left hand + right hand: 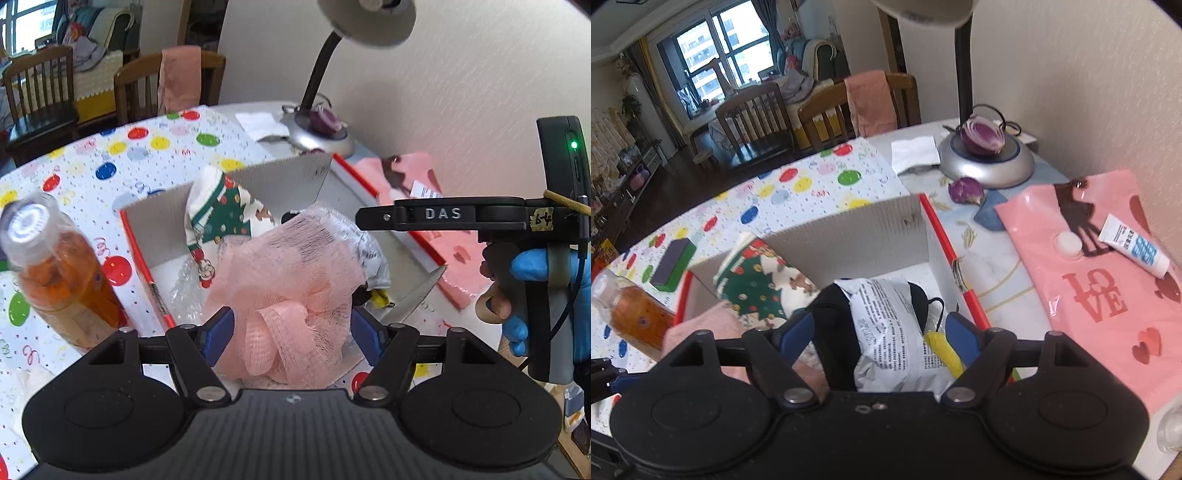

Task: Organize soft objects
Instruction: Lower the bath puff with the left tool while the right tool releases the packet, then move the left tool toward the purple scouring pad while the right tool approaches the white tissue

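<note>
Both my grippers, left gripper (pixel 291 332) and right gripper (pixel 877 341), spread and gripping nothing; pink mesh pouf (pixel 291 295) lies low-centre in the box (pixel 280 177), white packet (pixel 890 332) beside it

The box (pixel 886 221) serves as landmark. In it lie the mesh sponge (pixel 291 295) toward the near left, the printed cloth (pixel 757 280) behind that, and the packet (pixel 890 332) to the right. Left of the box stands the bottle (pixel 62 273); behind it sits the lamp base (pixel 990 166); right of it lies the flat bag (pixel 1100 280), bearing a tube (pixel 1134 247).
</note>
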A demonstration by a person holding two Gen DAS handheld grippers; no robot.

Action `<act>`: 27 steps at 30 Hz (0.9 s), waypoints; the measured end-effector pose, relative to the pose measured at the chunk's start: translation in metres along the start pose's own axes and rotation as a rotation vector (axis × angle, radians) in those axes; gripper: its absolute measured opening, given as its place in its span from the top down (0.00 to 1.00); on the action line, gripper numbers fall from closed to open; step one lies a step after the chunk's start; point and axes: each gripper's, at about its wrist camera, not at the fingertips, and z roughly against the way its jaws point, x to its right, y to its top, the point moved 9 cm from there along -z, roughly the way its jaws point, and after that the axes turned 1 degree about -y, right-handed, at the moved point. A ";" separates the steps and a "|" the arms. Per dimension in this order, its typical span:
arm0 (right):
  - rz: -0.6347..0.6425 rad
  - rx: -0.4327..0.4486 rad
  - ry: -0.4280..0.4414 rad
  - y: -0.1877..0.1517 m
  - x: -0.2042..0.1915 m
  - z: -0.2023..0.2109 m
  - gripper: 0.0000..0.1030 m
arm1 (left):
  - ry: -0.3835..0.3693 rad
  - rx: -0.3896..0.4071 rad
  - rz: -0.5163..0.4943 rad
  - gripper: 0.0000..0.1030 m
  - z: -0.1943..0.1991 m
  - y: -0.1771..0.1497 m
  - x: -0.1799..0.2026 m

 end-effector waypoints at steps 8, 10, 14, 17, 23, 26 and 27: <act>0.007 0.078 0.018 0.007 -0.021 0.048 0.16 | -0.007 0.094 -0.011 0.33 0.044 0.005 -0.012; 0.014 0.101 0.022 0.008 -0.029 0.061 0.15 | -0.014 0.116 -0.007 0.33 0.056 0.005 -0.017; 0.014 0.152 0.034 0.012 -0.044 0.088 0.13 | 0.007 0.170 -0.021 0.33 0.081 0.005 -0.027; 0.007 0.197 0.046 0.012 -0.055 0.109 0.08 | 0.002 0.202 -0.019 0.27 0.100 0.003 -0.035; 0.010 0.245 0.085 0.005 -0.086 0.137 0.06 | 0.032 0.248 -0.037 0.26 0.135 -0.003 -0.055; 0.012 0.255 0.104 -0.002 -0.103 0.143 0.05 | 0.036 0.255 -0.027 0.22 0.148 -0.007 -0.068; 0.012 0.257 0.111 -0.005 -0.109 0.145 0.05 | 0.037 0.261 -0.025 0.19 0.153 -0.009 -0.072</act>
